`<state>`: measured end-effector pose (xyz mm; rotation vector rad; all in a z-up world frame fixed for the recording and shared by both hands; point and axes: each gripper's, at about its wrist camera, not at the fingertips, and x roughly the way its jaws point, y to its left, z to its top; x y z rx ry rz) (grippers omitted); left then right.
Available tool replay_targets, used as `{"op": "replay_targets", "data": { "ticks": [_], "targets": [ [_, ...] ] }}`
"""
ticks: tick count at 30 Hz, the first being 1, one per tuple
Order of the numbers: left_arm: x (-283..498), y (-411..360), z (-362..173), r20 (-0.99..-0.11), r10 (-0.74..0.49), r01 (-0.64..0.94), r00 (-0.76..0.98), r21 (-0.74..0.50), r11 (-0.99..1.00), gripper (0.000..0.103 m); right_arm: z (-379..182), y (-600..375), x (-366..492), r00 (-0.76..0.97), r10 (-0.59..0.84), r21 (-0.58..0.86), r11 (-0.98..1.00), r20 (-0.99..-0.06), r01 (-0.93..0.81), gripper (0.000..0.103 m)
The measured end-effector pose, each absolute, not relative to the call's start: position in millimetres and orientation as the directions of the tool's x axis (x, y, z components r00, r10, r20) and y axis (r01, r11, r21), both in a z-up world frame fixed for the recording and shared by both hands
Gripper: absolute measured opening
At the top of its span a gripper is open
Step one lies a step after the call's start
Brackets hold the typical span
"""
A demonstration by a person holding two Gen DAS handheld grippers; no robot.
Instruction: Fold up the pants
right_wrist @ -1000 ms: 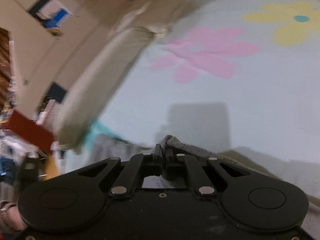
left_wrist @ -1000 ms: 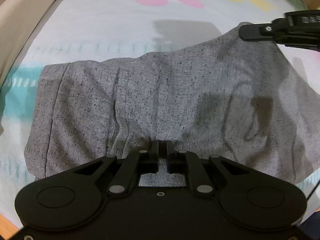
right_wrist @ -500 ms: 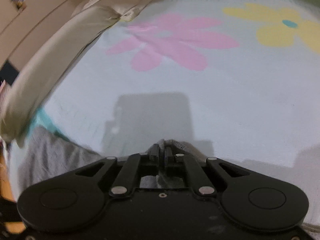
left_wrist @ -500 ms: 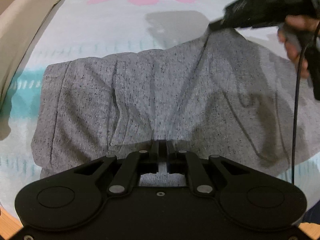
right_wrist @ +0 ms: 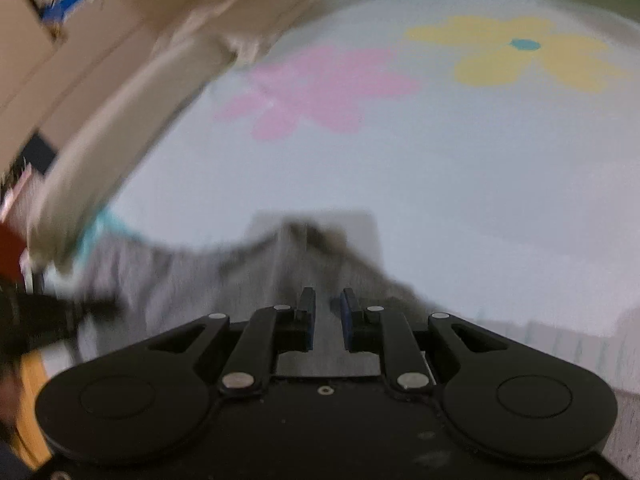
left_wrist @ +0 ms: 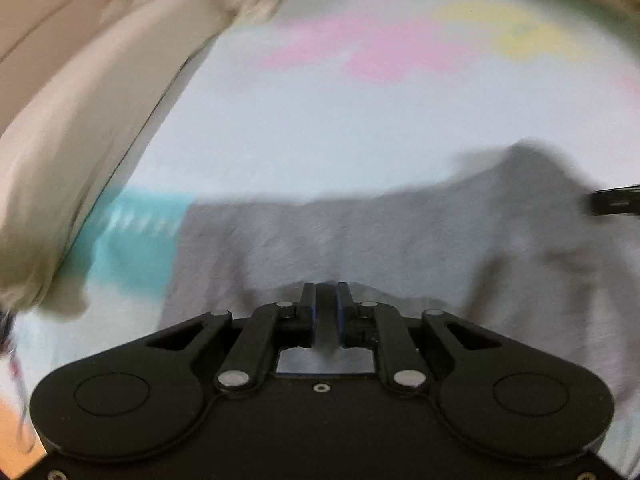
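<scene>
The grey speckled pants [left_wrist: 360,240] lie folded on a pale sheet. My left gripper [left_wrist: 327,294] sits over their near edge. Its jaws are opening: blue pad edges show, with a dark strip of cloth between them. In the right wrist view the pants [right_wrist: 192,280] rise to a peaked fold just ahead of my right gripper [right_wrist: 327,300]. That gripper is open, and grey cloth shows through the gap without being pinched. The right gripper [left_wrist: 612,202] reaches in at the right edge of the left wrist view. The left gripper [right_wrist: 60,316] is a black blur at the left of the right wrist view.
The sheet [right_wrist: 440,200] carries a pink flower [right_wrist: 316,96], a yellow flower [right_wrist: 520,56] and a teal patch [left_wrist: 132,240]. Beige bedding [left_wrist: 80,120] is piled along the left side. A wooden edge [left_wrist: 16,452] shows at the lower left.
The right jaws have parted and let go of the pants corner they pinched. The left jaws have widened a little. Both views have swung and blurred, and the left one now shows more sheet.
</scene>
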<state>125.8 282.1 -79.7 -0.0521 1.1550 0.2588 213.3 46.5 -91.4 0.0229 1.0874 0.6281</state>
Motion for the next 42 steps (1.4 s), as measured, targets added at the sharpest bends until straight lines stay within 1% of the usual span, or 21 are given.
{"op": "replay_targets", "data": {
  "ticks": [1, 2, 3, 4, 6, 7, 8, 10, 11, 13, 16, 18, 19, 20, 21, 24, 27, 30, 34, 38, 42],
  "targets": [
    [124.1, 294.6, -85.3, -0.925, 0.132, -0.27, 0.357, 0.033, 0.962, 0.023, -96.8, 42.1, 210.2, 0.304, 0.461, 0.299, 0.84, -0.834, -0.453, 0.017],
    [121.2, 302.9, -85.0, -0.924, 0.101, -0.309, 0.368, -0.019, 0.951, 0.023, -102.7, 40.8, 213.3, 0.303, 0.416, 0.267, 0.863, -0.858, -0.429, 0.013],
    [120.3, 308.8, -83.2, -0.929, 0.079, -0.328, 0.362, -0.048, 0.943, 0.023, -108.3, 38.5, 216.9, 0.309, 0.362, 0.222, 0.886, -0.879, -0.407, 0.0],
    [119.3, 312.1, -81.2, -0.931, 0.07, -0.33, 0.357, -0.056, 0.942, 0.022, -109.7, 33.2, 219.5, 0.33, 0.357, 0.216, 0.893, -0.874, -0.395, 0.0],
    [116.0, 312.7, -77.0, -0.928, 0.087, -0.327, 0.362, -0.039, 0.944, 0.02, -111.5, 28.3, 223.9, 0.362, 0.292, 0.156, 0.92, -0.885, -0.36, 0.0],
    [116.6, 312.6, -74.3, -0.924, 0.1, -0.319, 0.37, -0.025, 0.948, 0.019, -111.2, 26.4, 226.0, 0.365, 0.288, 0.156, 0.924, -0.885, -0.35, 0.0],
    [123.2, 313.4, -70.5, -0.914, 0.119, -0.31, 0.388, -0.008, 0.951, 0.019, -109.1, 25.4, 227.2, 0.367, 0.298, 0.173, 0.926, -0.881, -0.336, 0.002],
    [127.1, 310.3, -55.6, -0.868, 0.163, -0.3, 0.47, 0.017, 0.954, 0.019, -100.9, 24.8, 224.3, 0.394, 0.329, 0.196, 0.919, -0.858, -0.342, 0.01],
    [129.9, 310.2, -49.2, -0.838, 0.173, -0.3, 0.518, 0.011, 0.954, 0.019, -95.0, 26.1, 220.5, 0.418, 0.346, 0.191, 0.91, -0.84, -0.369, 0.01],
    [137.3, 311.4, -44.6, -0.809, 0.155, -0.304, 0.567, -0.031, 0.952, 0.02, -83.1, 37.8, 209.8, 0.455, 0.409, 0.204, 0.877, -0.791, -0.434, 0.01],
    [159.1, 316.1, -60.3, -0.833, 0.108, -0.322, 0.542, -0.087, 0.943, 0.021, -73.7, 50.8, 192.8, 0.441, 0.499, 0.244, 0.821, -0.746, -0.516, 0.01],
    [165.9, 322.0, -77.7, -0.871, 0.116, -0.34, 0.478, -0.061, 0.938, 0.021, -71.2, 63.7, 187.2, 0.402, 0.54, 0.264, 0.783, -0.74, -0.564, 0.01],
    [168.0, 325.6, -87.4, -0.893, 0.128, -0.355, 0.431, -0.037, 0.934, 0.019, -72.0, 70.0, 182.4, 0.385, 0.551, 0.267, 0.766, -0.74, -0.584, 0.01],
    [164.7, 329.2, -94.5, -0.906, 0.124, -0.365, 0.405, -0.036, 0.93, 0.014, -72.9, 74.1, 178.3, 0.37, 0.554, 0.266, 0.757, -0.746, -0.596, 0.01],
    [155.7, 330.6, -94.2, -0.902, 0.115, -0.371, 0.416, -0.053, 0.927, 0.012, -73.6, 76.3, 175.4, 0.355, 0.555, 0.271, 0.751, -0.752, -0.602, 0.01],
    [142.9, 333.7, -91.7, -0.897, 0.095, -0.341, 0.431, -0.065, 0.938, 0.012, -75.3, 78.2, 163.7, 0.306, 0.581, 0.308, 0.725, -0.754, -0.616, 0.014],
    [131.1, 335.1, -88.1, -0.9, 0.09, -0.331, 0.426, -0.062, 0.942, 0.012, -72.7, 84.6, 137.7, 0.269, 0.601, 0.305, 0.681, -0.753, -0.666, 0.014],
    [110.6, 333.4, -87.1, -0.922, 0.084, -0.317, 0.377, -0.043, 0.947, 0.012, -78.7, 88.7, 113.1, 0.219, 0.611, 0.306, 0.635, -0.761, -0.709, 0.014],
    [87.7, 323.1, -81.0, -0.935, 0.103, -0.277, 0.339, 0.006, 0.961, 0.012, -95.9, 87.5, 71.3, 0.116, 0.585, 0.297, 0.561, -0.803, -0.773, 0.014],
    [84.7, 307.1, -69.6, -0.935, 0.146, -0.28, 0.324, 0.052, 0.959, 0.011, -82.0, 79.3, 47.0, 0.113, 0.593, 0.251, 0.496, -0.798, -0.831, 0.014],
    [79.4, 277.8, -50.6, -0.906, 0.112, -0.279, 0.409, -0.007, 0.96, 0.011, -56.7, 51.2, 55.5, 0.224, 0.618, 0.273, 0.605, -0.754, -0.748, 0.015]
  ]
}}
